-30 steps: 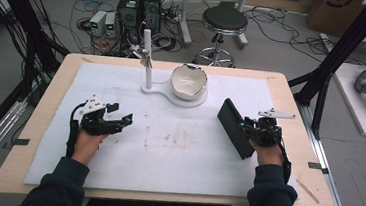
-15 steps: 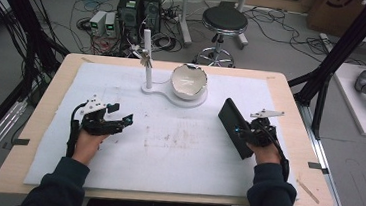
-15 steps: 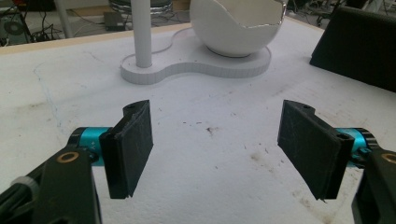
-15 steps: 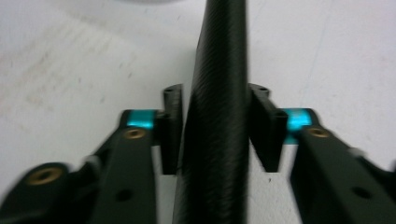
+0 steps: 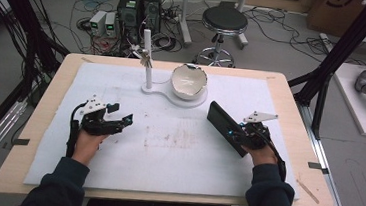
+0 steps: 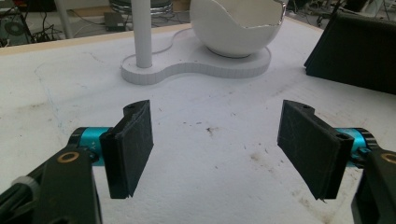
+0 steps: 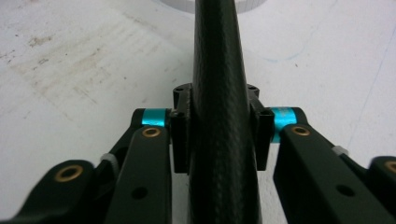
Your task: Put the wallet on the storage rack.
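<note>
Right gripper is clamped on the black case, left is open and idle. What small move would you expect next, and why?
Probably the right gripper carries the black case a little toward the table's middle, within reach of the left gripper. The case is pinched between the right jaws, while the left jaws stand wide open with nothing between them, facing the case.

Wooden table (image 5: 297, 124), stained white mat (image 5: 167, 147)

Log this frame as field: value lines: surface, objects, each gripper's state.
surface: white mat on a wooden table
stand: white base with upright post, far centre
bowl: white, jagged rim, sits on the base
case: black flat case, held on edge
left gripper: open, holding nothing, over the mat
right gripper: shut on the black flat case
</note>
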